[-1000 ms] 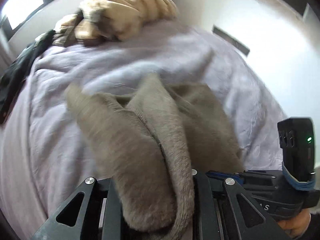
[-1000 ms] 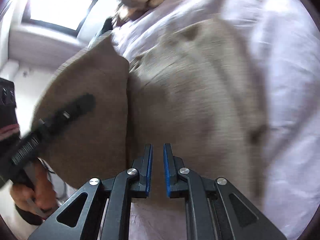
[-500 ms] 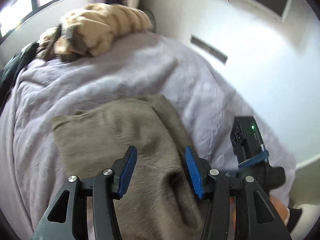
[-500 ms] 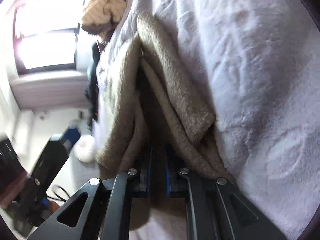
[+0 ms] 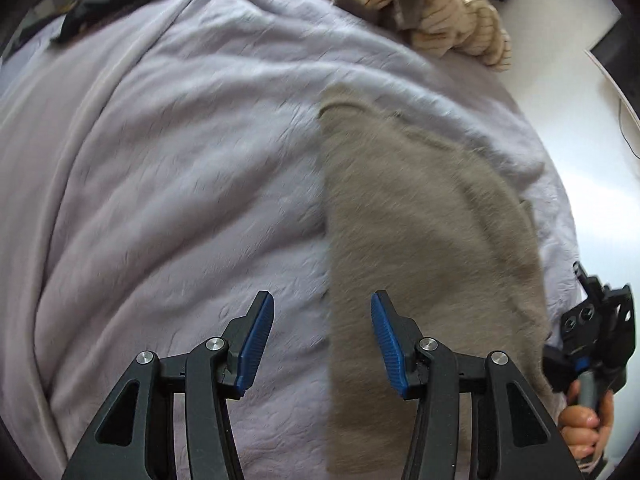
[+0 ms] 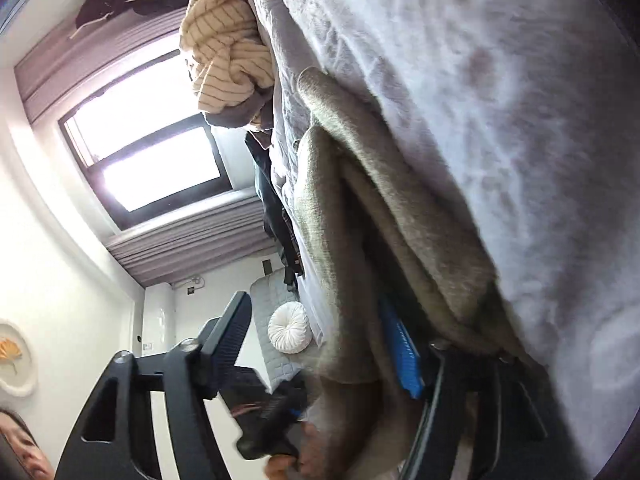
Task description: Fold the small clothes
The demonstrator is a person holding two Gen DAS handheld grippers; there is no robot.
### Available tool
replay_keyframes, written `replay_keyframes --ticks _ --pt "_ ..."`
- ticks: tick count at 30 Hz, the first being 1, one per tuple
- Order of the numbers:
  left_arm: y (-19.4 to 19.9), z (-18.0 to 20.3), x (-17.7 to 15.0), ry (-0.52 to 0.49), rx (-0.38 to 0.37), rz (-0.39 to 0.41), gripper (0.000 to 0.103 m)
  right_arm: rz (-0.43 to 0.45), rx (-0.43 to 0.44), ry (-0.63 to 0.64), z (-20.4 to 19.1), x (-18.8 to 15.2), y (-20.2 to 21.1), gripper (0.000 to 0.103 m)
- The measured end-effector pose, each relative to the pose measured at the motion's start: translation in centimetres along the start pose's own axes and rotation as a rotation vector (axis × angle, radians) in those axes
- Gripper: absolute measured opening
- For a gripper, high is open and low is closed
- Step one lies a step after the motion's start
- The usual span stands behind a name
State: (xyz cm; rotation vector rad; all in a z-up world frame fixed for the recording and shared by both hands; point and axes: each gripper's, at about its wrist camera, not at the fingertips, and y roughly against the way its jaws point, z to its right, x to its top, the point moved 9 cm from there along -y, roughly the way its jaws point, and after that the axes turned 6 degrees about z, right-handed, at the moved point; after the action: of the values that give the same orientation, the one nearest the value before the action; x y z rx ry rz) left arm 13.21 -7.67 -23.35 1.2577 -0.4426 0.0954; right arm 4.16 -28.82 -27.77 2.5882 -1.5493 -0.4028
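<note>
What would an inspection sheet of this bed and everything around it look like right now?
Surface: lilac bedspread, wrinkled.
Job's things: taupe fleece garment, folded into a long strip, lying on the bedspread.
Clutter: striped cream garment bunched at the far end; dark clothing at the edge.
Grippers: left gripper open above the garment's edge, holding nothing; right gripper open, jaws just opened, one finger tucked between garment layers.
Cables: thin wire on the white floor.
Surroundings: window, round white cushion.
</note>
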Motion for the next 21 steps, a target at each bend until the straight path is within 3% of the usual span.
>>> replay_keyframes --ticks 6,9,11,13,16,19,21 --pt "-0.4 -0.5 -0.6 -0.003 0.002 0.005 0.052 -0.139 -0.277 0.282 -1.9 -1.1 -4.0 0.068" --pt "-0.3 -0.3 0.1 -0.010 0.018 0.010 0.052 -0.178 -0.463 0.516 -3.0 -1.5 -6.2 0.016" --pt "0.5 0.4 1.0 -0.028 0.011 0.044 0.052 -0.154 -0.454 0.703 -6.3 -2.2 -6.6 0.016" --pt "1.1 1.3 1.6 -0.063 0.000 0.080 0.052 -0.100 -0.399 0.802 -9.4 -2.7 -5.8 0.016" --pt "-0.1 3.0 1.5 -0.137 0.000 0.055 0.053 -0.037 -0.436 0.793 -8.9 -1.3 -4.4 0.016" --pt "-2.4 3.5 1.1 -0.187 0.039 0.029 0.080 -0.033 -0.552 0.640 -3.6 0.8 -3.0 0.017" --pt "-3.1 3.4 0.8 -0.182 0.024 0.018 0.081 -0.047 -0.563 0.522 -0.6 1.3 -2.1 0.017"
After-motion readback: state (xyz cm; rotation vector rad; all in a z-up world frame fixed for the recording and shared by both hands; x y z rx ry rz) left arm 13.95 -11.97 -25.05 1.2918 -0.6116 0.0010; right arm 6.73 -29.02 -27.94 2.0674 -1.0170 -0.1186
